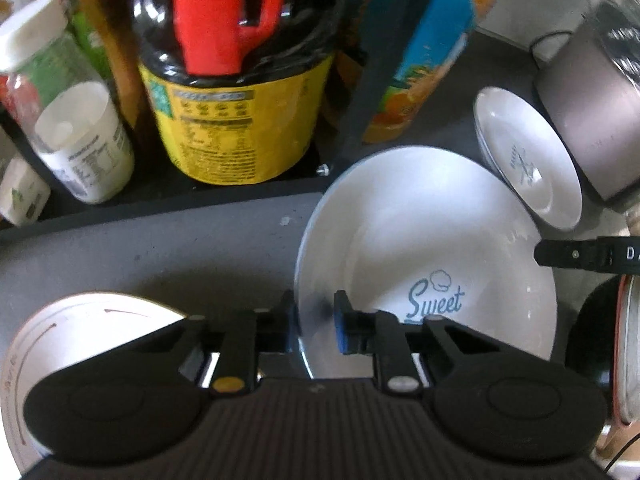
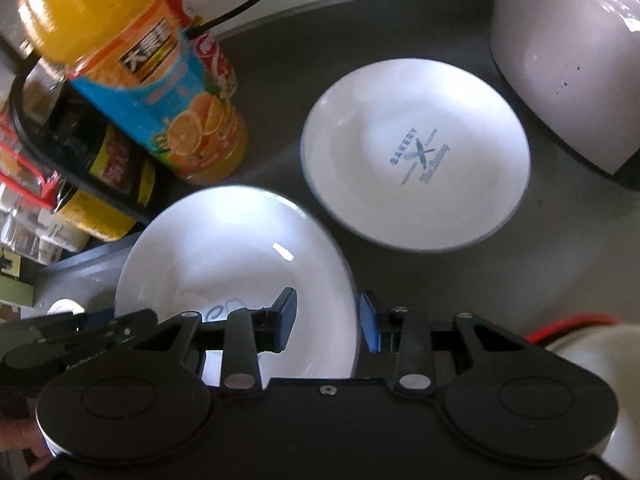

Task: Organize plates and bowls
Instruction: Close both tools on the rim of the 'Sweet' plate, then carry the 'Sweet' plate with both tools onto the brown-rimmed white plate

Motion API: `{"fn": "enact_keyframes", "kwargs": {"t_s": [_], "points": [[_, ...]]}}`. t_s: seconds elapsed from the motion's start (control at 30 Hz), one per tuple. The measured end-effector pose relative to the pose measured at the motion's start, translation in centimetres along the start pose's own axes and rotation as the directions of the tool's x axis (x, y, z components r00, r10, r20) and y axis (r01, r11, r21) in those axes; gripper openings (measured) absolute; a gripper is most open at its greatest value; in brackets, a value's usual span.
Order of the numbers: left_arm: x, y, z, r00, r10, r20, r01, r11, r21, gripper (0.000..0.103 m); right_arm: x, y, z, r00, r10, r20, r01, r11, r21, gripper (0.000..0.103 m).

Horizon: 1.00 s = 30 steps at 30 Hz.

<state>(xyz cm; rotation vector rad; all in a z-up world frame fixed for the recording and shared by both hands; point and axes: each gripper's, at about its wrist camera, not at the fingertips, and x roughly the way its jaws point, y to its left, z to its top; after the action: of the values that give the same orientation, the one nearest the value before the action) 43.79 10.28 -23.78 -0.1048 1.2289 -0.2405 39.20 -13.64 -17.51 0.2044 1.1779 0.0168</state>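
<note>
Left gripper (image 1: 316, 320): jaws nearly together, straddling the left rim of the Sweet plate (image 1: 432, 248), one pad inside, one outside; looks clamped on it. Right gripper (image 2: 326, 322): jaws part closed over the same plate's right rim (image 2: 240, 256), daylight at the outer pad, so probably not gripping yet.

Risks: lifting now means one thin rim hold, so the plate could pivot or slip. It could also clip the Bakery plate (image 2: 416, 156) just ahead, or the juice bottle (image 2: 160, 92) ahead-left.

Surface: grey counter (image 1: 180, 248), cluttered kitchen corner; grey appliance (image 2: 568, 60) ahead-right, sauce jar (image 1: 236, 120) ahead of the left jaws.
</note>
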Motion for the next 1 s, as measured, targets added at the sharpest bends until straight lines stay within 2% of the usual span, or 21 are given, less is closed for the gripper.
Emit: {"fn": "enact_keyframes", "kwargs": {"t_s": [0.17,0.3,0.33,0.4,0.47,0.77,1.0], "points": [[0.1,0.2,-0.1,1.0,-0.013,0.001,0.013,1.0,-0.021,0.016,1.1,-0.9,0.6,0.998,-0.007,-0.062,0.008,1.0,0.014,0.035],[0.1,0.4,-0.3,1.0,-0.019,0.001,0.019,0.999,-0.05,0.016,2.4,-1.0,0.4,0.99,0.034,-0.134,-0.029,0.999,0.04,0.035],[0.2,0.4,-0.2,1.0,-0.024,-0.002,0.024,0.998,-0.058,0.016,2.6,-0.8,0.3,0.989,0.029,-0.143,-0.025,0.999,0.031,0.034],[0.2,0.8,-0.1,0.999,-0.039,-0.012,0.038,0.996,-0.082,0.016,3.1,-0.5,0.1,0.988,0.022,-0.151,-0.02,1.0,0.016,0.024],[0.1,0.8,-0.1,0.999,-0.034,-0.018,0.032,0.996,-0.084,0.016,3.2,-0.3,-0.1,0.99,0.002,-0.139,-0.001,1.0,0.011,0.019],[-0.5,0.8,-0.6,0.999,-0.034,-0.019,0.031,0.993,-0.114,0.016,1.6,-0.4,-1.1,0.997,0.036,-0.072,-0.037,0.999,-0.019,0.016],[-2.3,0.7,-0.3,1.0,-0.015,0.008,0.016,0.993,-0.118,0.016,0.3,-0.5,-0.9,0.996,0.065,-0.053,-0.067,0.997,-0.04,0.016]]}}
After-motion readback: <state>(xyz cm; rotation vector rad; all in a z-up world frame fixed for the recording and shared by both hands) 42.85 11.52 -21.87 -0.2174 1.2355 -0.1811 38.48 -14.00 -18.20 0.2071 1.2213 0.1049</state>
